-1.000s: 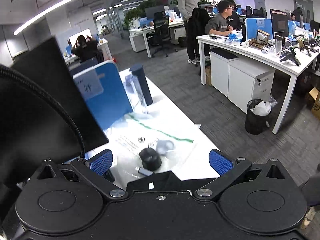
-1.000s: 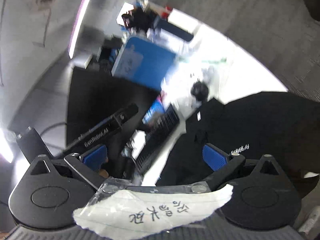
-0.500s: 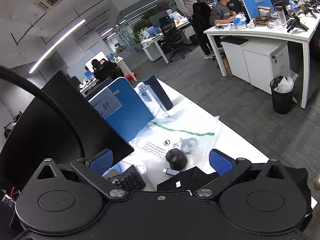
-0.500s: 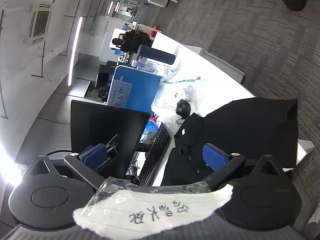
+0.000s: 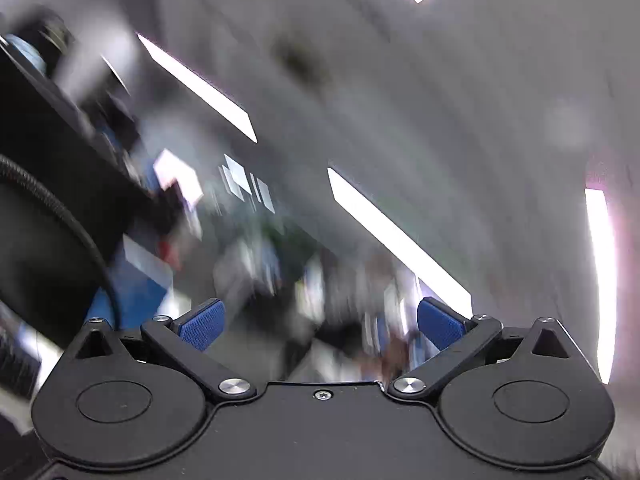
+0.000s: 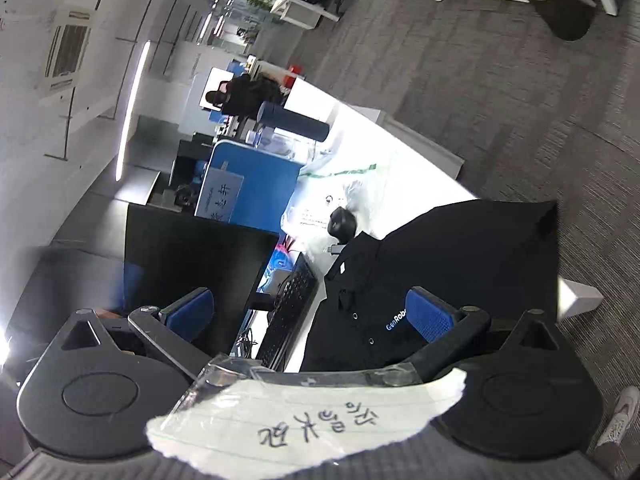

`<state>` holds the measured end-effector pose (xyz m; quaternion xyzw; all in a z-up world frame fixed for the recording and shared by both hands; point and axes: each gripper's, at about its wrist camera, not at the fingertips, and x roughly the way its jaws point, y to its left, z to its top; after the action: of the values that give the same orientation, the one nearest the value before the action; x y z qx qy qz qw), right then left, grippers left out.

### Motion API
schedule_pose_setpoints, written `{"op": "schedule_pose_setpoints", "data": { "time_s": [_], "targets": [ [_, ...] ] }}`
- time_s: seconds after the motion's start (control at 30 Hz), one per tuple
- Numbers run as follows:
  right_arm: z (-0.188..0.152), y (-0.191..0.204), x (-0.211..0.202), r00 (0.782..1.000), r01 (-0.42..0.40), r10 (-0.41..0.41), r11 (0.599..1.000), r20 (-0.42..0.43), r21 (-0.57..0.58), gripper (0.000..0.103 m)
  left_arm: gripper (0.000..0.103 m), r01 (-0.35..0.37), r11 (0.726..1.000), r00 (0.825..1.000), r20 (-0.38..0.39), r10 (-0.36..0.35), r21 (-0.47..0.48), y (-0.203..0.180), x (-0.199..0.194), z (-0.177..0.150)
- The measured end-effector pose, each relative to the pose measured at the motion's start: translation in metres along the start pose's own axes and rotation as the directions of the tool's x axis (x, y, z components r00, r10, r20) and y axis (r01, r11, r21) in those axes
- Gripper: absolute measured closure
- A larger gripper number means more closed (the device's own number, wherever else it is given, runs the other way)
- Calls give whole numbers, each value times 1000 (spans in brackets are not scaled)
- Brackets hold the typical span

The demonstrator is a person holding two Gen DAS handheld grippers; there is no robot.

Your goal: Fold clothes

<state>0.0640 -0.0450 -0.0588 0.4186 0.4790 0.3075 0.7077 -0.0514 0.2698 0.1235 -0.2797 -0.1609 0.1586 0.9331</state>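
Black shirt (image 6: 448,264) lies spread on the white table (image 6: 404,168), collar end beside the keyboard (image 6: 288,312) — far edge hanging off the table. Right tool (image 6: 310,316) hovers above the shirt, fingers apart, empty. Left tool (image 5: 320,322) fingers apart, empty — view blurred, aimed at ceiling lights (image 5: 396,236).

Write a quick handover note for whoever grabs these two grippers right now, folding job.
Left gripper: jaws open, empty, pointed up at the ceiling lights; its view is blurred.
Right gripper: jaws open, empty, above the desk, touching nothing.
Black shirt: spread on the white desk, collar beside the keyboard, one edge over the desk corner.
Done: no fold visible.
Left: all folding.
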Motion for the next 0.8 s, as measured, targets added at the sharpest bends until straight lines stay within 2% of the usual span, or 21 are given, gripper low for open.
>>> {"op": "schedule_pose_setpoints", "data": {
  "time_s": [0.07, 0.1, 0.13, 0.17, 0.2, 0.23, 0.27, 0.3, 0.33, 0.37, 0.4, 0.43, 0.47, 0.53, 0.63, 0.67, 0.73, 0.77, 0.8],
  "targets": [
    [0, 6, -19, 999, 40, -40, 999, 8, -31, 0, 1, 12, 997, 992, 122, -21, 73, -29, -5, 4],
    [0, 10, -28, 998, 64, -63, 997, 14, -51, 0, 1, 0, 988, 984, 174, -27, 154, -42, -9, -2],
    [-1, 14, -38, 996, 87, -86, 994, 21, -72, 0, 1, -62, 966, 967, 254, -4, 253, -56, -15, -14],
    [0, 18, -47, 994, 105, -103, 990, 30, -91, 0, 1, -139, 937, 942, 334, 25, 322, -67, -20, -24],
    [2, 22, -56, 993, 109, -105, 988, 45, -107, 0, 1, -188, 921, 912, 410, 34, 342, -75, -25, -30],
    [3, 25, -64, 993, 105, -98, 987, 62, -120, 0, 1, -221, 913, 874, 485, 30, 342, -82, -31, -36],
    [4, 29, -72, 993, 96, -86, 986, 82, -134, 0, 1, -180, 943, 886, 462, 32, 280, -83, -29, -30],
    [6, 32, -79, 993, 81, -66, 986, 102, -144, 0, 1, -94, 982, 928, 371, 26, 166, -81, -23, -16],
    [7, 34, -84, 992, 64, -47, 987, 117, -149, 0, 1, -18, 999, 961, 278, 5, 41, -78, -16, -2],
    [9, 36, -89, 991, 45, -26, 987, 128, -152, 0, 1, 18, 994, 969, 247, 10, -111, -75, -13, 9],
    [10, 36, -93, 990, 27, -6, 988, 138, -152, 0, 2, 4, 976, 958, 279, 59, -220, -78, -14, 16],
    [10, 37, -96, 989, 14, 9, 988, 147, -151, 0, 2, -15, 977, 932, 352, 91, -211, -89, -19, 20],
    [10, 37, -99, 988, 4, 19, 989, 154, -149, 0, 2, -31, 988, 892, 441, 95, -149, -103, -26, 23],
    [9, 37, -105, 987, 2, 22, 988, 157, -153, 0, 1, -82, 996, 796, 599, 88, -37, -128, -38, 26],
    [4, 36, -111, 988, 6, 20, 985, 151, -170, 0, 1, -227, 974, 634, 761, 134, 18, -152, -49, 13],
    [3, 35, -113, 989, 6, 20, 985, 150, -170, 0, 1, -277, 960, 568, 813, 128, 42, -157, -50, 5],
    [2, 32, -117, 989, 8, 16, 986, 147, -164, 0, 1, -374, 924, 394, 916, 78, 82, -165, -51, -13],
    [2, 31, -119, 989, 6, 18, 986, 147, -165, 0, 1, -423, 901, 293, 956, 34, 98, -170, -50, -23],
    [2, 31, -121, 989, 4, 20, 986, 146, -165, 0, 1, -459, 882, 218, 976, -8, 109, -173, -48, -28]
  ]
}}
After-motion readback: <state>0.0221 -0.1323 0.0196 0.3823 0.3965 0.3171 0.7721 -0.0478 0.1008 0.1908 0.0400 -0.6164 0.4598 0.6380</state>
